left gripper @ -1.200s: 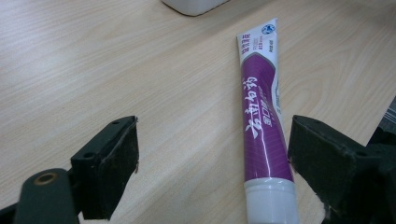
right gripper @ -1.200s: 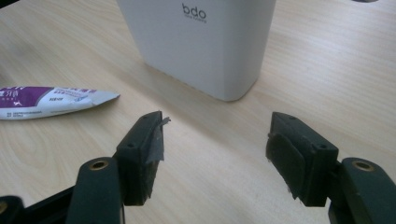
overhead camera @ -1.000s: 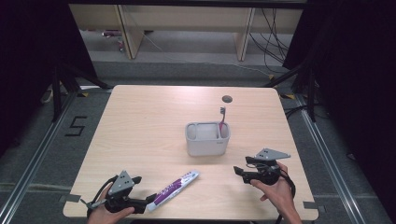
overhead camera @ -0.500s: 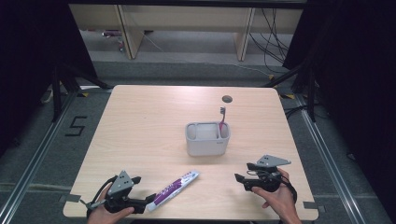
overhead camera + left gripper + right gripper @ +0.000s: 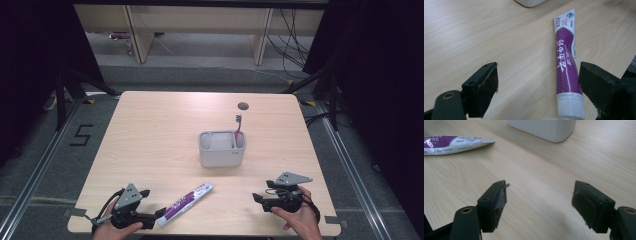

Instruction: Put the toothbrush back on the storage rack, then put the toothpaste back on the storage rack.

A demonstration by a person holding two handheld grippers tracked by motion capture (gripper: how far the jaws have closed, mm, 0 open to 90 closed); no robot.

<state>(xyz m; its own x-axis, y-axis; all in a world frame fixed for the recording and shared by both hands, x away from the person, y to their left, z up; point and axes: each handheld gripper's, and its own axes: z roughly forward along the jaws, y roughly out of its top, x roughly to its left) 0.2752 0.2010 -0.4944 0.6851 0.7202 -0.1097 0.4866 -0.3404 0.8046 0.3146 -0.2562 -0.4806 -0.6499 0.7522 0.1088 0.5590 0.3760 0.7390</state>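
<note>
Purple-and-white plastic toothpaste tube (image 5: 565,58), lying lower right of frame: soft, light, probably slippery, best pinched near its stiff white cap; left gripper (image 5: 537,92) gaping wide, straddling it.

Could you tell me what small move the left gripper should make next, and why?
Probably slide the left gripper slightly toward the toothpaste tube, then close. Its jaws stand open, and the tube's capped end lies flat just inside one jaw, off-centre.
</note>
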